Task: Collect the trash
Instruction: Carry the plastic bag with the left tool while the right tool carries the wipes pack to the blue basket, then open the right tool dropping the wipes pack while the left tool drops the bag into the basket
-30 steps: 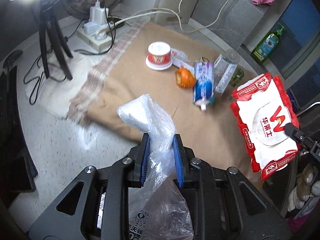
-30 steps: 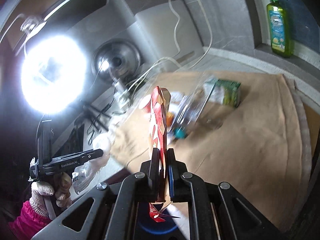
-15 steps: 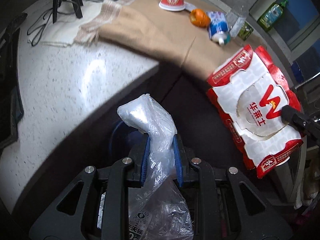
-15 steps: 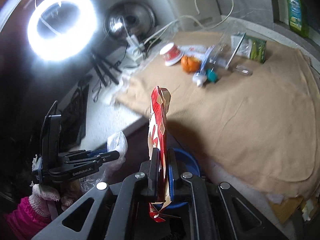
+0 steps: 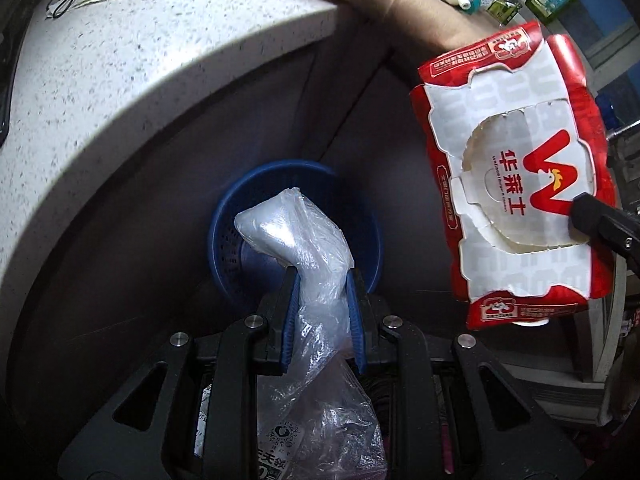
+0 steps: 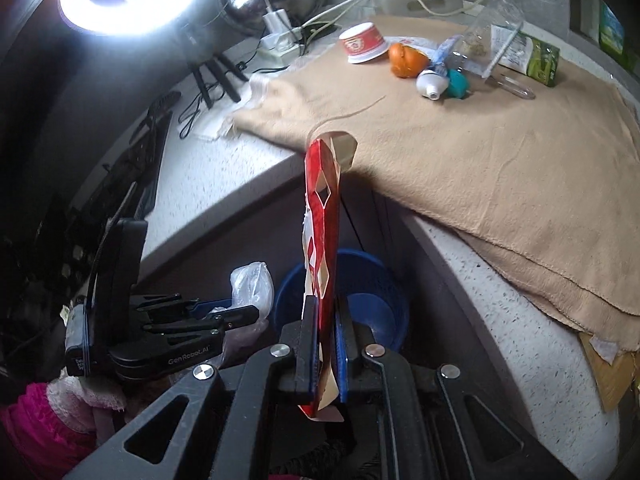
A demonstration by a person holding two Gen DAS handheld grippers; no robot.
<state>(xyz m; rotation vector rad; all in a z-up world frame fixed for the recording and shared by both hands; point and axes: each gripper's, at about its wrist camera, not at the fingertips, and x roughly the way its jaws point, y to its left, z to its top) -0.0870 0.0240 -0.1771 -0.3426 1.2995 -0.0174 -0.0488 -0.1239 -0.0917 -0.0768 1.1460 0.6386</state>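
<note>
Left wrist view: the left gripper pinches a crumpled clear plastic bag between its blue pads, directly above a round blue perforated plastic bin standing on the floor under the speckled white counter. To the right, the flattened red-and-white cardboard food box hangs from a black fingertip. A clean drop probably means lowering until the bag's bulge is inside the rim, then spreading the jaws. The bag hides much of the bin's inside.

Right wrist view: the right gripper clamps the box edge-on, over the bin. It should likely release once the box's lower end is inside the rim. On the tan cloth more litter waits, including an orange peel. The box's lower end is cut off behind the fingers.
</note>
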